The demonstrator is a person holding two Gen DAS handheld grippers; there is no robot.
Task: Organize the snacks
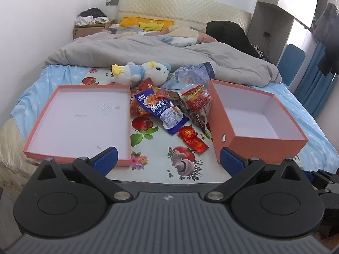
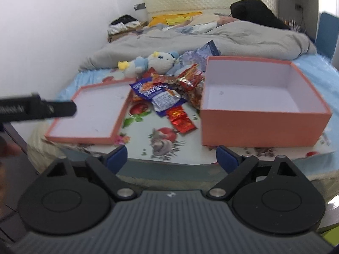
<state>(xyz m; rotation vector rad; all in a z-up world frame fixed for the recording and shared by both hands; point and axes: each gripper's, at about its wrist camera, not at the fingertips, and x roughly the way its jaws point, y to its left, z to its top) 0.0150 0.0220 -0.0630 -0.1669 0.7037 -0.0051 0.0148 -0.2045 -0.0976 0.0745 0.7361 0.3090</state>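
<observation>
Snack packets (image 1: pixel 169 110) heaped at frame centre between lid (image 1: pixel 84 122) and box (image 1: pixel 260 124): light, crinkly, slippery foil, probably best pinched at a sealed edge; left gripper (image 1: pixel 168 158) and right gripper (image 2: pixel 171 158) gape wide, empty.

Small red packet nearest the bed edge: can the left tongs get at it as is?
Probably yes. The small red packet lies flat on the printed cloth in the gap between the lid and the deep box, nothing on top. The left tongs are open and face that gap.
</observation>
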